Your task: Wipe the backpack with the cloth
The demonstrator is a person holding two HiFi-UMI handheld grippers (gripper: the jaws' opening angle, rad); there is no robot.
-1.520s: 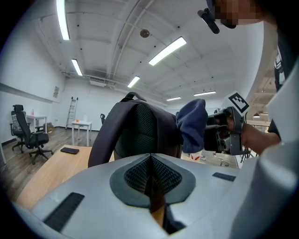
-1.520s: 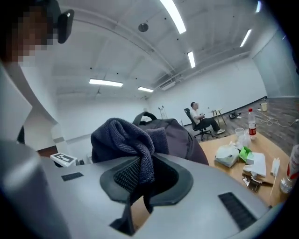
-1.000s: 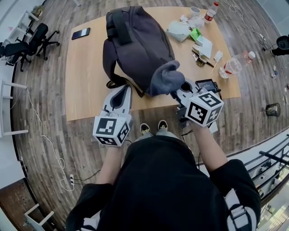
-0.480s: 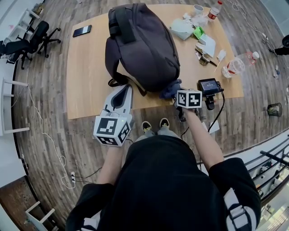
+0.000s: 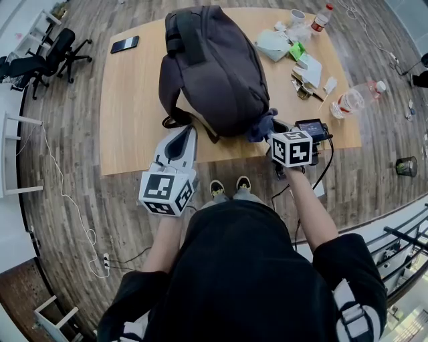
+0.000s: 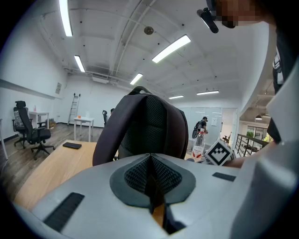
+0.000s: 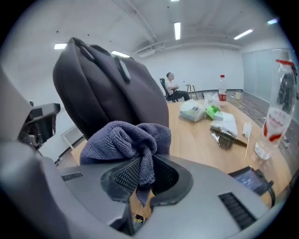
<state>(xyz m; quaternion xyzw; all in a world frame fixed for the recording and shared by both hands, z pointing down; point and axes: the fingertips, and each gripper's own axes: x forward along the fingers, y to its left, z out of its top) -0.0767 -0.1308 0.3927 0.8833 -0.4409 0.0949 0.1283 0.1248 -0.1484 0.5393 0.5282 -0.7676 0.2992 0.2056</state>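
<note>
nearest is the person's dark top, with both forearms reaching forward over the wood floor (image 5: 73,200). the left gripper (image 5: 186,129) hovers at the near edge of the table (image 5: 130,107), level with the backpack's loose straps. its tongs are pressed together with nothing between them, seen plainly in the left gripper view (image 6: 150,179).

the right gripper (image 7: 139,189) is a little further in, at the near right corner of the bag. its tongs are clamped on the cloth (image 7: 126,137), a grey-blue towelling rag. one fold is pinched between the pads and the rest is bunched up above them. in the head view the cloth (image 5: 261,125) sits right against the lower right side of the backpack (image 5: 214,67); whether it presses into the fabric i cannot tell.

just right of that gripper a small device with a screen (image 5: 311,127) lies on the table edge. the dark grey backpack fills the middle of the table.

further right lies a clear plastic bottle (image 5: 354,99) on its side. beyond it there is a clutter of papers, a green item (image 5: 297,49), a cup (image 5: 297,16) and an upright bottle (image 5: 322,16). a phone (image 5: 125,45) lies at the far left corner, and an office chair (image 5: 40,63) stands beyond it on the floor.
</note>
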